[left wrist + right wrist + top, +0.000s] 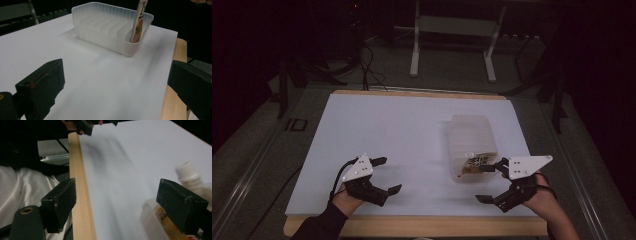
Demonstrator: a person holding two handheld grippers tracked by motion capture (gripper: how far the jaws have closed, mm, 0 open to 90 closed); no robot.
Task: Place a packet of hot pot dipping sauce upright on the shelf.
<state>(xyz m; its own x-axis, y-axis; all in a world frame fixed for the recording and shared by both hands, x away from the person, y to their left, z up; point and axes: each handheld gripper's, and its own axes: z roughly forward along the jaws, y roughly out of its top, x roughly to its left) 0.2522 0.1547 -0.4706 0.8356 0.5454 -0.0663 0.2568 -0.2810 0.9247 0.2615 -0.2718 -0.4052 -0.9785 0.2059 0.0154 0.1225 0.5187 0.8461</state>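
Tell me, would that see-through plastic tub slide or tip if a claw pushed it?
The tub would probably slide: it looks thin, light, and sits flat on the smooth white sheet. Tipping seems unlikely since it's low and wide. The upright packet inside might topple.

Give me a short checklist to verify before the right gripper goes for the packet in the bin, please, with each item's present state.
1. Right gripper open: ok, fingers stand wide apart.
2. Right gripper holds nothing: ok.
3. Left gripper open, apart from the translucent plastic bin: ok.
4. Printed packet reachable: ok, it leans upright at the bin's near end and sticks above the rim.
5. White-capped tube beside the right gripper's finger: cannot tell if it blocks the way; it is blurred.
6. Bin flat on the white sheet: ok.
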